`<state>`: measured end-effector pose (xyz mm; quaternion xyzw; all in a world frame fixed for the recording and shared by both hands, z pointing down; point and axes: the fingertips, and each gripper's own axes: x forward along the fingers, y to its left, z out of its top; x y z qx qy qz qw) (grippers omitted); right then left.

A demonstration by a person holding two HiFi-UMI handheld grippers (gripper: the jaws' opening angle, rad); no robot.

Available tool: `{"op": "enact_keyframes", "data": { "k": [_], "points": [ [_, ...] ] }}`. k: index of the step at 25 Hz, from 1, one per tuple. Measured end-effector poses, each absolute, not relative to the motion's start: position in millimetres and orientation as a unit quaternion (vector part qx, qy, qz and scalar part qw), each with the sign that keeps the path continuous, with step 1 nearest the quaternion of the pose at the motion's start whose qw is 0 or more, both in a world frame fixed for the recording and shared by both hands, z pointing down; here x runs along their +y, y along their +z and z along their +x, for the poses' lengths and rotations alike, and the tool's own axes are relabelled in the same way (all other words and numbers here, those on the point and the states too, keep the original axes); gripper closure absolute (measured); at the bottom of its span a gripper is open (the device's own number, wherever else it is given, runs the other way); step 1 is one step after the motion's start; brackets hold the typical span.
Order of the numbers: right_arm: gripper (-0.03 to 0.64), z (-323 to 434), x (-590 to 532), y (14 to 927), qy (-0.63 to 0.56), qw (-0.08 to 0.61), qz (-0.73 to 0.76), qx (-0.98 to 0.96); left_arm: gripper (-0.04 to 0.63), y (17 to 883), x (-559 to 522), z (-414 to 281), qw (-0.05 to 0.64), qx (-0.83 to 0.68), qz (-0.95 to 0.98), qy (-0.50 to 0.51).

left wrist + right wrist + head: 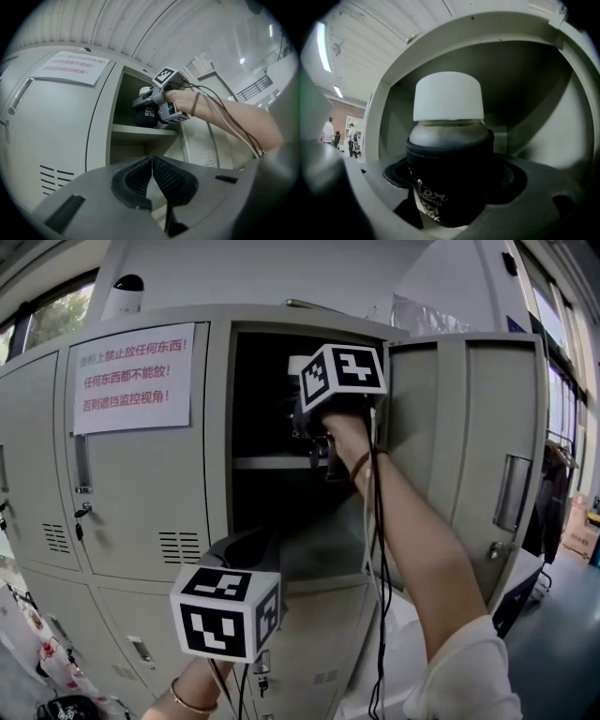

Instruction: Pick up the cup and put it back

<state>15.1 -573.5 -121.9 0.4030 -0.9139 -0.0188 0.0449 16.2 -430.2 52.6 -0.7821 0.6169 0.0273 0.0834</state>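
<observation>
This is a locker area in a large industrial hall, with grey metal lockers [141, 521], a posted notice [131, 376] at upper left and a corrugated roof [140, 28] overhead.

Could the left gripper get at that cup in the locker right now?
Probably not usefully. The locker door stands open, but the right gripper is shut round the cup, and the left gripper sits lower, outside, jaws together.

In the head view, the marker cube [342, 374] hides most of the cup [449, 154].
</observation>
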Motion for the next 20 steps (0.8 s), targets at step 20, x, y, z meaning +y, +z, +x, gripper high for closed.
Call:
{"op": "enact_keyframes", "data": {
  "k": [20],
  "points": [
    [0.198,2.9,-609.2,-105.5,0.013,0.053,0.417,-0.907,0.586,70.2,-454.0,28.9,0.069,0.587,-0.806,0.027]
  ]
}}
